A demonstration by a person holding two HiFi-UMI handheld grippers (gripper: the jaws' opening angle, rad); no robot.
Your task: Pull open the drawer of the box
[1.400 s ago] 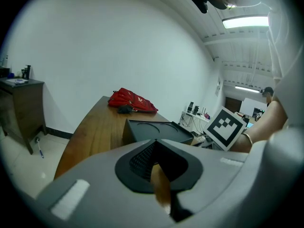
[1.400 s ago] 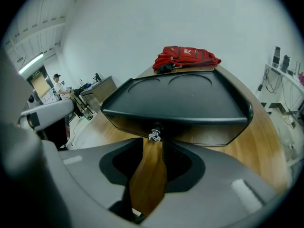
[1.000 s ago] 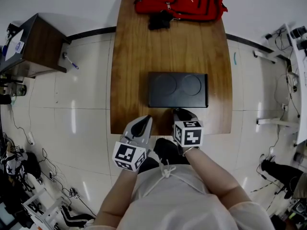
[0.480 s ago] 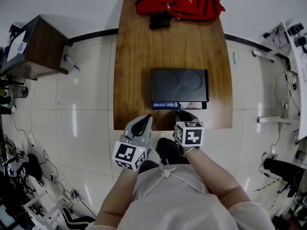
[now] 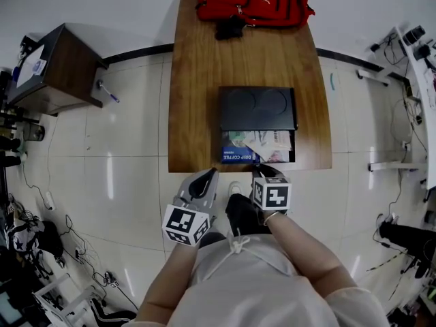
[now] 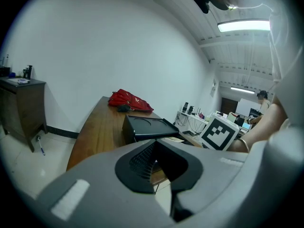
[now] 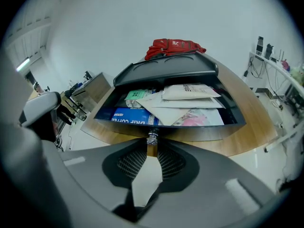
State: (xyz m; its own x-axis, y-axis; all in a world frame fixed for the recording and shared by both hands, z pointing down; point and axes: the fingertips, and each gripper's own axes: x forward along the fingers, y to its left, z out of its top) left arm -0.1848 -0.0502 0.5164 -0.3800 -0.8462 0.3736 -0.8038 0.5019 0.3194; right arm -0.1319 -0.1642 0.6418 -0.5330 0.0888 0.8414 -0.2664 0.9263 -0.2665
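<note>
Drawer (image 5: 257, 148) now further out of box (image 5: 257, 109), at centre of head view, near table (image 5: 197, 80) front edge; right tongs (image 7: 152, 145) pinching knob (image 7: 152, 138); left tongs (image 6: 155, 152) pressed together, empty; pull step well along; next likely: short straight pull, then release.

I read "DRIP COFFEE" in white on the blue carton (image 7: 134, 117) lying in the open drawer (image 7: 204, 133); it appears upside down in the right gripper view. The red backpack (image 5: 253, 2) carries a white Puma logo. The print on the other packets is too small for me to read.
</note>
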